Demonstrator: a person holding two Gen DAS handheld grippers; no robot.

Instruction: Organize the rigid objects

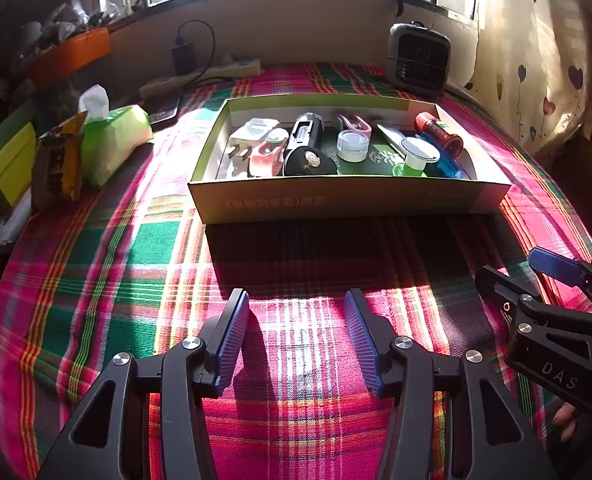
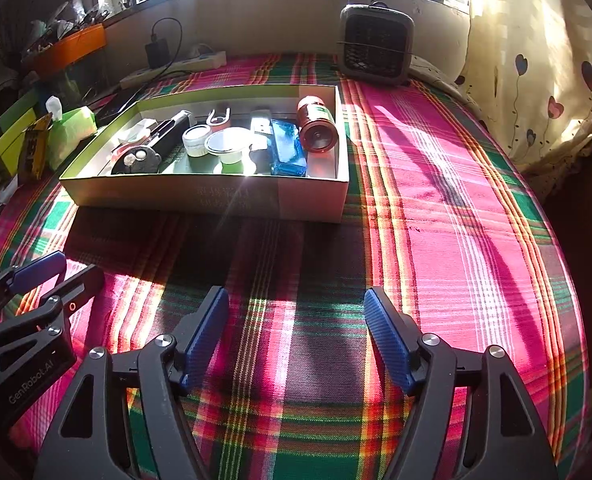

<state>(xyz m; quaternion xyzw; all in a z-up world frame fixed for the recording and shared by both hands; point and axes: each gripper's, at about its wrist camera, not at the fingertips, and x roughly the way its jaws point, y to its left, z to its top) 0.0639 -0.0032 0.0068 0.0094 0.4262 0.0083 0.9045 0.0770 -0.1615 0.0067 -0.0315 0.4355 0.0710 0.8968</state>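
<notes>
Two hand-held grippers poised over a plaid cloth (image 1: 136, 240) before a shallow green-and-white cardboard box (image 1: 348, 200) of small rigid objects
The left gripper (image 1: 296, 320) and right gripper (image 2: 296, 320) both stand with blue-padded jaws wide apart and nothing between them; the box, well ahead of both, holds a red plastic bottle (image 2: 316, 126) lying against its right wall, a blue clear case (image 2: 288, 148) beside it, a white round jar (image 2: 196, 140) and a black flashlight (image 1: 304, 136)

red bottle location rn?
The red bottle lies in the box, at its right end in both views, beside the blue case.
</notes>
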